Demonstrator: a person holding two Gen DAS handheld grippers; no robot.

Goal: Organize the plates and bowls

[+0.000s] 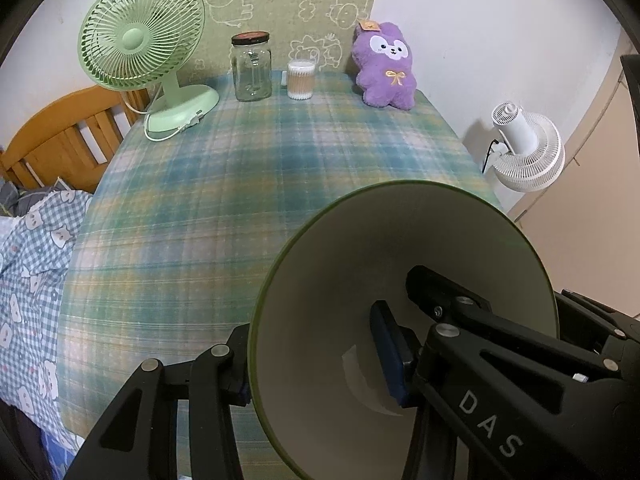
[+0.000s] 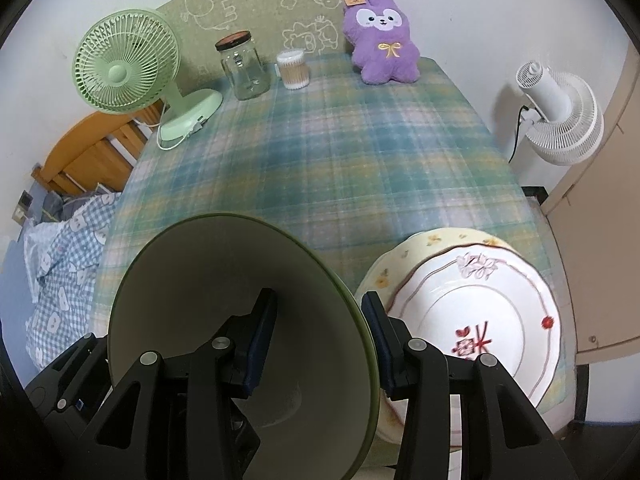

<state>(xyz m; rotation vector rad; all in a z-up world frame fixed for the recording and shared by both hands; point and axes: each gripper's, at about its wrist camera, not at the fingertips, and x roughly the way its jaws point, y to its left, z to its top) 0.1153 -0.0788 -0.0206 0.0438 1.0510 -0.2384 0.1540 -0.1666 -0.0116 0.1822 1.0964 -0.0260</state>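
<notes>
Green on its rim and pale inside, the bowl (image 2: 224, 320) is held up over the checked bench (image 2: 360, 152) by both tools: the left tool (image 1: 316, 360) is clamped on its one side, the right tool (image 2: 320, 340) is clamped on the other side. Two plates are already piled at the near right corner of the bench, a white flowered plate (image 2: 480, 320) on top of a yellow plate (image 2: 432, 240). I think the bowl still needs a spot, so the job is partly done.

One green bowl (image 2: 224, 280), two plates (image 2: 480, 320), two fans (image 1: 140, 36), one jar (image 1: 251, 68), one purple plush toy (image 1: 386, 66).
</notes>
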